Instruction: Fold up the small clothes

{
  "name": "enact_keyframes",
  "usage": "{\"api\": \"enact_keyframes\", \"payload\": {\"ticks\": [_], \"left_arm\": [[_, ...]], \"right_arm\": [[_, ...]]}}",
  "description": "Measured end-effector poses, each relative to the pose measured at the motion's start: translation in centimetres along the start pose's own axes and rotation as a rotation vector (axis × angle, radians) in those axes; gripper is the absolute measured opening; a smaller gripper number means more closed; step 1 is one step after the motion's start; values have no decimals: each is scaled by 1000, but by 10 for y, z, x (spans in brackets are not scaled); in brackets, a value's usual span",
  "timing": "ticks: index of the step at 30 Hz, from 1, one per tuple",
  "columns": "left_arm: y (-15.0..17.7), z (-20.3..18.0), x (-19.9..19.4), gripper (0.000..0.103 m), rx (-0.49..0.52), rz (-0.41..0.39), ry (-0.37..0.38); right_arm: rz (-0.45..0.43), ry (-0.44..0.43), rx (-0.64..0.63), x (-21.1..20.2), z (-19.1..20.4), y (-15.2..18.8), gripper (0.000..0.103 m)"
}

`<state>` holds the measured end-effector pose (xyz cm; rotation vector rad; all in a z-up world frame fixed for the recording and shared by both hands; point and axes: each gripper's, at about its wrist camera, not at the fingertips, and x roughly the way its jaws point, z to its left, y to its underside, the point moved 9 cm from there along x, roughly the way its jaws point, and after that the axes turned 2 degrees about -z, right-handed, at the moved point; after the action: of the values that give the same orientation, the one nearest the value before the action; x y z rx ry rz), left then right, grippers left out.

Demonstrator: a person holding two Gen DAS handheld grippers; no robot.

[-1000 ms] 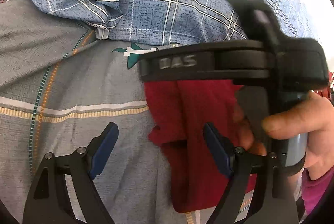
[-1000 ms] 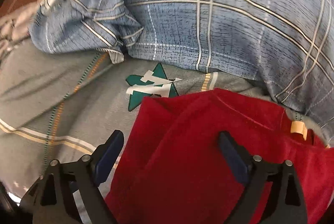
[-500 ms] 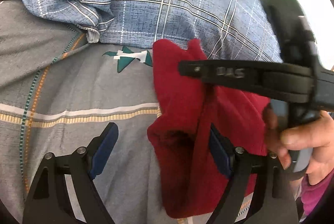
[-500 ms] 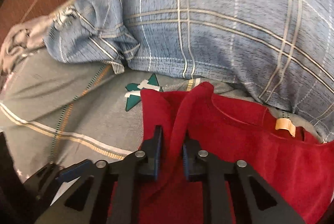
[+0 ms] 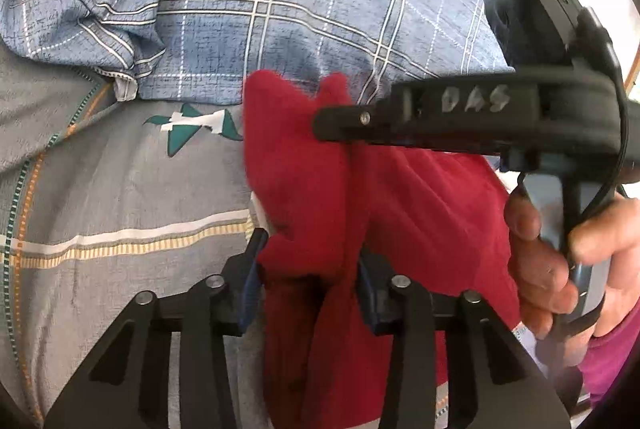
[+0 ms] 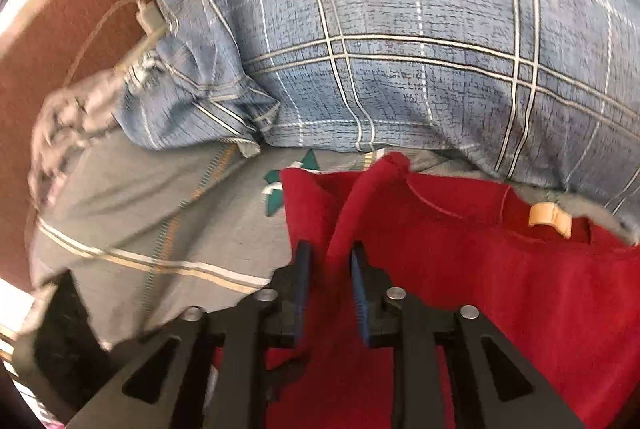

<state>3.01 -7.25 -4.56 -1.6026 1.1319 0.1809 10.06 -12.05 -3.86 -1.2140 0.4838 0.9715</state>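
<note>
A small red garment (image 5: 420, 205) lies on a grey bedsheet (image 5: 112, 197). My left gripper (image 5: 306, 283) is shut on a bunched fold at the garment's left edge. My right gripper (image 6: 330, 273) is shut on a raised fold of the same red garment (image 6: 520, 285), near its far left corner. The right gripper also shows from the side in the left wrist view (image 5: 460, 117), held by a hand (image 5: 560, 253) above the cloth. A tan neck label (image 6: 548, 219) shows at the garment's collar.
A blue plaid pillow (image 6: 420, 49) lies right behind the garment, also in the left wrist view (image 5: 320, 1). The sheet carries a teal star print (image 5: 196, 125) and striped bands. A brown headboard (image 6: 52, 41) with a cable is at far left.
My left gripper has closed from wide open onto the garment's edge. My right gripper closed on a fold earlier and now lifts it a little; the red cloth has bunched up.
</note>
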Motion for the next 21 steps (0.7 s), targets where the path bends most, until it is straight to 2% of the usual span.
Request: {"api": "enact_keyframes", "payload": {"ticks": [1,3,5,11,14,17,20,21], "left_arm": [[-1,0,-1,37,-1,-3,1],[-1,-2,-2,37,-1,-8,9],[-2,-6,-4,37,7,-15,17],[0,-13,-7,37,36,-18,7],[1,-14,-6,37,40,-16,1],[2,-14,-4,37,44,-8,-14],[2,-12,1,37,48,2,-32],[3,-12,3,37,49,5,-36]], "right_arm": [[-2,-1,5,-3,0,-2,70],[-17,16,3,-5,1,-5,87],[0,31,-19,0,6,-5,87],[127,85,-68,34,10,5,89],[156,92,-60,45,6,8,88],[148,120,-55,54,-1,7,86],[128,159,-78,58,-9,4,78],[127,169,-89,59,-10,4,69]]}}
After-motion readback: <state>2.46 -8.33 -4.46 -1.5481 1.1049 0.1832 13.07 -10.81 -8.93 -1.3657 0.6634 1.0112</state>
